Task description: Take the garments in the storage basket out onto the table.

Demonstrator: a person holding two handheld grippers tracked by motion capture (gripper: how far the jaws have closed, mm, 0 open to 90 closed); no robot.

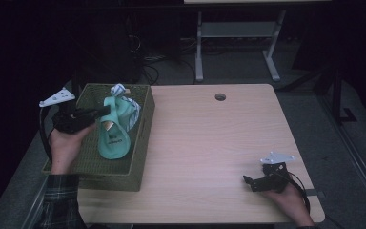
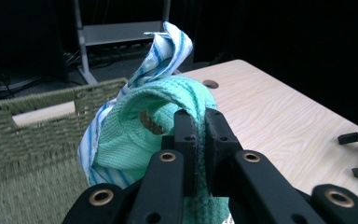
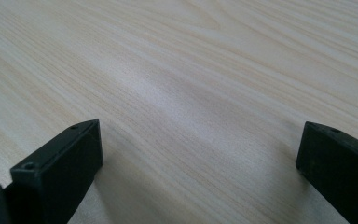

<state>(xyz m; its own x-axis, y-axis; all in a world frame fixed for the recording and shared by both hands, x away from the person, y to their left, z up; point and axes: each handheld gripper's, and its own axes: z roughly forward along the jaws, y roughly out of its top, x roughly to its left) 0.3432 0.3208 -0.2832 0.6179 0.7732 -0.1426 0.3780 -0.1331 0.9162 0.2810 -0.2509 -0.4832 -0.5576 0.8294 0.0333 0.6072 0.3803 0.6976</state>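
A mint-green cloth (image 1: 113,135) hangs lifted over the green woven basket (image 1: 140,143) at the table's left. My left gripper (image 1: 104,111) is shut on its upper fold; in the left gripper view the jaws pinch the green cloth (image 2: 158,112) tightly at my left gripper (image 2: 198,122). A blue-and-white striped cloth (image 1: 124,102) clings behind it, its corner sticking up as the striped cloth (image 2: 168,51). My right gripper (image 1: 249,181) rests low on the table's near right part, jaws wide apart. Bare wood lies between the jaws of my right gripper (image 3: 200,144).
The wooden table (image 1: 209,138) has a round cable hole (image 1: 220,97) near its far edge. The basket wall (image 2: 37,112) rises left of the cloths. A metal desk frame (image 1: 238,43) stands on the dark floor beyond the table.
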